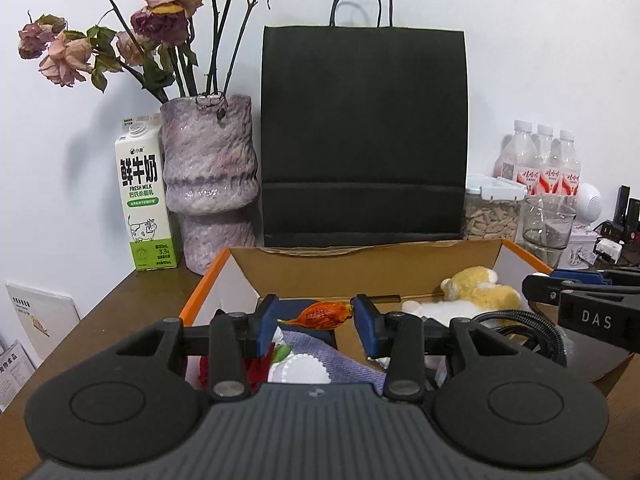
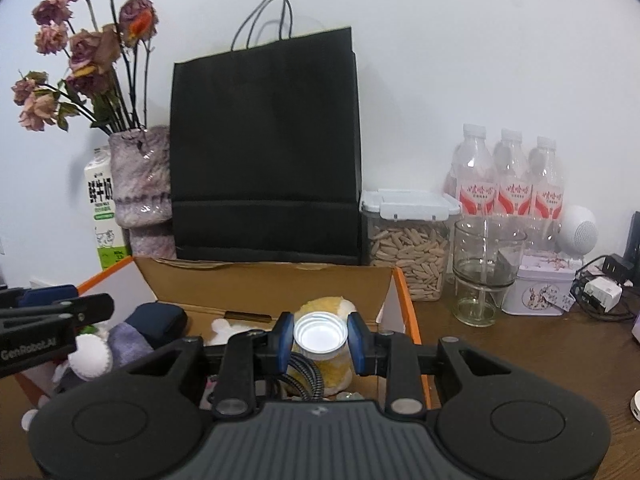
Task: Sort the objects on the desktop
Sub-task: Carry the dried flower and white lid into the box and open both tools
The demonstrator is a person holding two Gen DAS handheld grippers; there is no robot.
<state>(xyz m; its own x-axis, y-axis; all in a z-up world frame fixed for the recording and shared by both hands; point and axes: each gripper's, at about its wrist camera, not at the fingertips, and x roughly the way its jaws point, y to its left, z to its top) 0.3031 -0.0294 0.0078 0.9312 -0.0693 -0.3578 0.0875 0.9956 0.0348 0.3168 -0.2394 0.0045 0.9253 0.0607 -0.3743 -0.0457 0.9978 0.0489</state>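
Note:
An open cardboard box (image 1: 360, 268) with orange edges holds a yellow plush toy (image 1: 476, 288), a purple cloth (image 1: 344, 364), a white scalloped disc (image 1: 300, 368) and a black braided cable (image 1: 532, 328). My left gripper (image 1: 316, 316) is shut on an orange-red glass piece (image 1: 320, 316) on a thin stick, held above the box. My right gripper (image 2: 319, 334) is shut on a small clear jar with a white rim (image 2: 319, 334), held above the box (image 2: 264, 280) over the plush toy (image 2: 324, 304). The right gripper also shows at the right edge of the left wrist view (image 1: 580, 296).
Behind the box stand a black paper bag (image 1: 362, 140), a purple vase of dried roses (image 1: 208, 176) and a milk carton (image 1: 146, 200). To the right are a seed container (image 2: 408, 240), water bottles (image 2: 508, 176), a glass cup (image 2: 484, 268), a tin (image 2: 540, 288) and chargers (image 2: 600, 284).

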